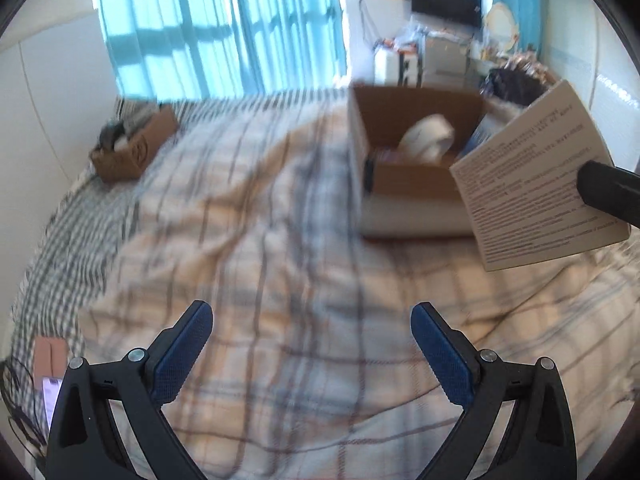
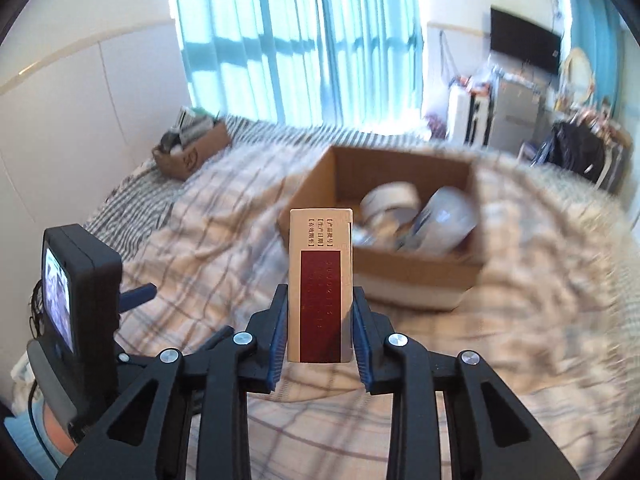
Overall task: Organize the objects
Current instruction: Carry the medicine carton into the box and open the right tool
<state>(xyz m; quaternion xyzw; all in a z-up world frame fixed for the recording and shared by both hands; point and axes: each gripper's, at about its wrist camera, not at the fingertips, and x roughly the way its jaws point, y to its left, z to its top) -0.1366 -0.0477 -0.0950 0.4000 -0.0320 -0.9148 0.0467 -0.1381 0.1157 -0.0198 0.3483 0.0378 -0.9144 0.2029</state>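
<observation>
While left tongs point(image 1: 312, 344) gape, right tongs point(image 2: 320, 332) clamp a carton point(image 2: 321, 280).

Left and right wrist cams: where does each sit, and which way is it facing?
Left wrist: behind the open left gripper, facing across the plaid bedspread toward the open cardboard box; the right gripper's black finger holds the beige printed carton at right.
Right wrist: behind the right gripper, shut on that carton, facing the same box; left gripper's camera unit at left.
Shared: carton, box, bedspread, teal curtains.
</observation>
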